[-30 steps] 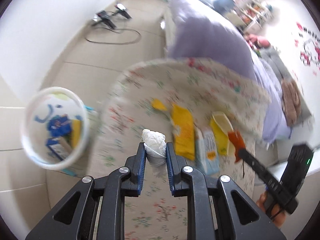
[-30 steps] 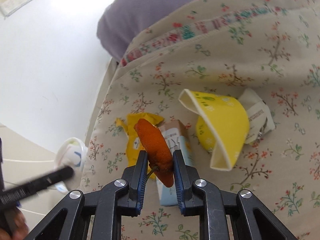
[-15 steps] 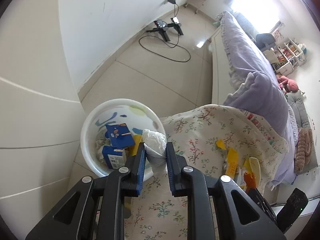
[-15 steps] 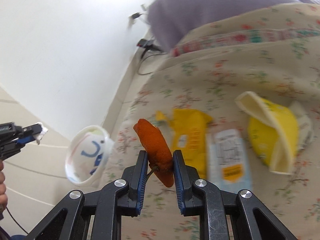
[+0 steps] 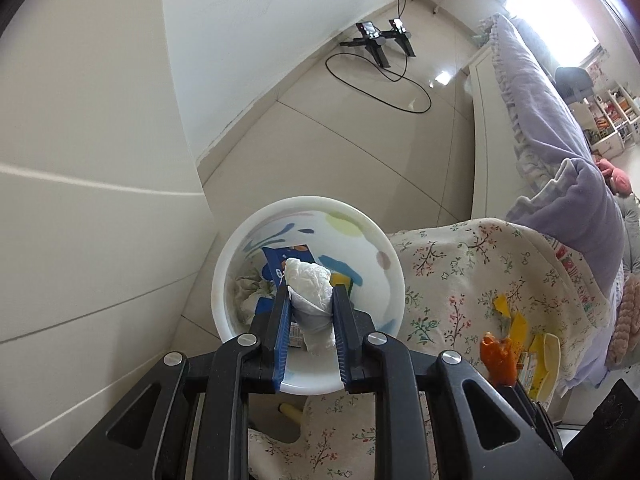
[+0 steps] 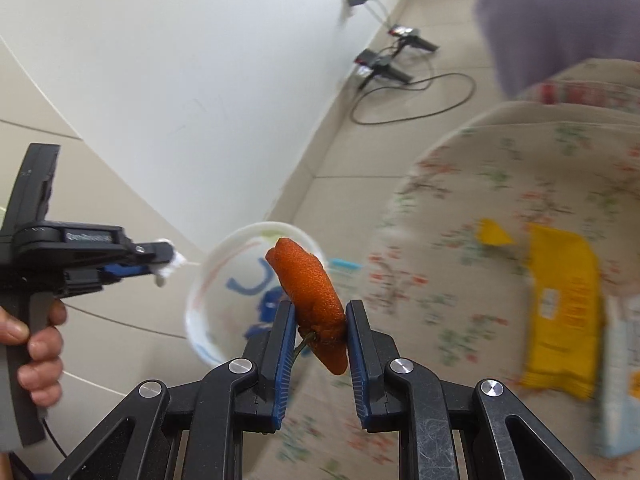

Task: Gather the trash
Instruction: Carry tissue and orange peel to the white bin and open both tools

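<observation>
Since a second ago the left gripper [image 5: 310, 304] has swung from above the floral cloth [image 5: 472, 280] to directly over the white trash bin [image 5: 386, 256], lower centre of the left wrist view; its jaws are clamped on a crumpled white tissue [image 5: 309, 282], held above the opening, probably so it falls among the blue wrappers already inside. Right of the bin, the cloth-covered surface carries leftover yellow wrappers [image 5: 516, 326], and an orange peel [image 5: 496, 362] shows at lower right. Pale tiled floor runs to a white wall, with black stands and a looping cable [image 5: 384, 80] at top centre and a lavender-covered bed [image 5: 560, 152] at right. Turning to the right wrist view, the right gripper [image 6: 320, 328] pinches the orange peel [image 6: 312, 288] between closed jaws, with the blurred bin [image 6: 200, 280] behind it at centre, apparently waiting its turn. At left, a hand [image 6: 36, 340] grips the left gripper's handle. A yellow snack packet [image 6: 564, 304] lies on the cloth at right.
</observation>
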Tool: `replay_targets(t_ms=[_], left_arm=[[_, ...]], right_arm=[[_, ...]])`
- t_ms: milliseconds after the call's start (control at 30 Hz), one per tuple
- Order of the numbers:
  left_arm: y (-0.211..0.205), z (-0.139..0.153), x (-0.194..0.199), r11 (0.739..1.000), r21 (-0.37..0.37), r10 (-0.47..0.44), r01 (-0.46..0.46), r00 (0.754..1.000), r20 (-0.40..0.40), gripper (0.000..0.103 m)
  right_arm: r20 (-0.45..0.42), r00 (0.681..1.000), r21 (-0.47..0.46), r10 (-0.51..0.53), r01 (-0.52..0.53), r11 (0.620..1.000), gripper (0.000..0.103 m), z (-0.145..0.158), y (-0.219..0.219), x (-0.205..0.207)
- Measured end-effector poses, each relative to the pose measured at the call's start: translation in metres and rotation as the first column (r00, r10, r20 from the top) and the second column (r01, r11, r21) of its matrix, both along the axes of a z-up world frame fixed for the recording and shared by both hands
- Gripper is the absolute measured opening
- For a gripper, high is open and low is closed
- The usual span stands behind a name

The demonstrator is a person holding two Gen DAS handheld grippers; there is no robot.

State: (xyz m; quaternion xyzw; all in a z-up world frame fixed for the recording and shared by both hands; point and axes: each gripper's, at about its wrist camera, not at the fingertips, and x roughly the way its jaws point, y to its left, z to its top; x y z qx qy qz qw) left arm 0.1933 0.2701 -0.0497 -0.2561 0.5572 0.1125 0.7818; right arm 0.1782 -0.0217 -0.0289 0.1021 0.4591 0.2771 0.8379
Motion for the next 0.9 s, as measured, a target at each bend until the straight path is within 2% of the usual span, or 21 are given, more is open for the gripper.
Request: replay_targets(t_ms=[233,367,667,900], left_arm=[[0.007,-0.002,0.004,1.0,0.006,0.006,-0.006,1.0,-0.003,0.023],[0.015,-0.012,0.005,0.999,-0.037,0.027,-0.029,0.999,-0.046,0.031],[0.027,-0.008,0.0,0.996,-0.041,0.073,-0.075,0.996,-0.045,0.04],[0.031,0.01,-0.006,0.995,-0.03,0.096,-0.096,0.995,0.012,0.04]], right_arm=[[-0.039,0.997,0.015,0.07,-0.07,0.997,0.023,-0.022,0.06,0.015],[-0.061,0.994,0.016,0.085,-0.084,0.996,0.023,-0.034,0.083,0.024],[-0.101,0.988,0.009,0.114,-0.114,0.993,0.023,-0.061,0.101,0.034],[-0.138,0.983,0.029,0.117,-0.114,0.993,0.023,-0.073,0.111,0.047]])
